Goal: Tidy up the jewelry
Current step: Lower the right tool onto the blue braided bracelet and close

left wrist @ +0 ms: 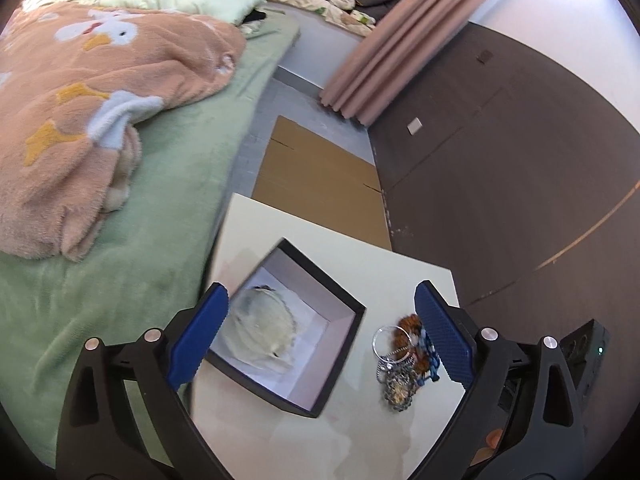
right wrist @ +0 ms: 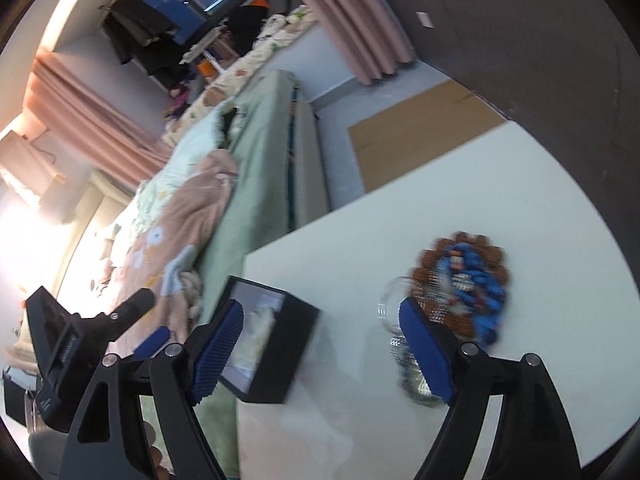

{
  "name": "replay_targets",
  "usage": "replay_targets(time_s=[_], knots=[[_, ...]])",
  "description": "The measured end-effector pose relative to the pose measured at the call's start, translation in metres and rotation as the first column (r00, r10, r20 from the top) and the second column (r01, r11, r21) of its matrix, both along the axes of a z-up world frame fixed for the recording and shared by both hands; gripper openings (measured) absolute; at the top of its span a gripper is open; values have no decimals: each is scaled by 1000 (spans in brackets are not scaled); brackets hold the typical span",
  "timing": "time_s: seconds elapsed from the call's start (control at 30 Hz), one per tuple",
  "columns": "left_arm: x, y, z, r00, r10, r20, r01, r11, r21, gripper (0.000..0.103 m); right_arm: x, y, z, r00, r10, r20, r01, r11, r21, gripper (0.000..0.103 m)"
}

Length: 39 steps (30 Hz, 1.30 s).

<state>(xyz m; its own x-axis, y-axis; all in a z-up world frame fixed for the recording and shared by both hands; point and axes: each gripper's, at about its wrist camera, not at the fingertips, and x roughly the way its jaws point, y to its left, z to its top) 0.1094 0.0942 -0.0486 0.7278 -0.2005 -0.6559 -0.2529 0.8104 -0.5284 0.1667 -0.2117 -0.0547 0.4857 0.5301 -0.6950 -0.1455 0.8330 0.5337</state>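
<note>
right gripper (right wrist: 320, 344) agape, empty — black box (right wrist: 276, 344) | jewelry heap (right wrist: 460, 288)

Both wrist views close, angled down over the white table (left wrist: 400, 280) — sharing box (left wrist: 344, 336), jewelry pile (left wrist: 400, 364).

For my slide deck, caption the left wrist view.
Open left gripper above a black box holding pale jewelry, beside a jewelry pile.

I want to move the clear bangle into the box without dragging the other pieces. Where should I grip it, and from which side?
Grip the clear bangle on its free rim, the arc facing the black box. The opposite arc lies against the brown bead bracelet and the silver chains. It probably lies about flat on the white table, so come from above, one finger inside the ring, one outside.
</note>
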Motion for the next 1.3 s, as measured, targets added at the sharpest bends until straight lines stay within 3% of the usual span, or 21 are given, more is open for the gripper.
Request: replay_targets(time_s=[0.13, 0.37, 0.5, 0.67, 0.8, 1.3], knots=[[2, -21, 4, 999, -49, 11, 48, 998, 43, 94, 1, -24, -5, 999, -37, -27, 36, 999, -20, 78], [12, -62, 0, 990, -140, 11, 139, 986, 95, 93, 2, -57, -15, 993, -93, -73, 90, 995, -43, 66], [15, -84, 0, 980, -198, 20, 195, 975, 104, 84, 10, -71, -24, 984, -151, -92, 144, 986, -86, 60], [26, -103, -12, 963, -270, -13, 270, 959, 81, 51, 18, -74, -35, 977, -163, -139, 149, 984, -102, 51], [31, -116, -18, 949, -312, -34, 314, 946, 76, 40, 28, -76, -41, 970, -170, -172, 157, 984, -90, 50], [69, -161, -62, 898, -408, -162, 425, 900, 91, 32, 48, -88, -47, 956, -184, -229, 177, 983, -50, 51]])
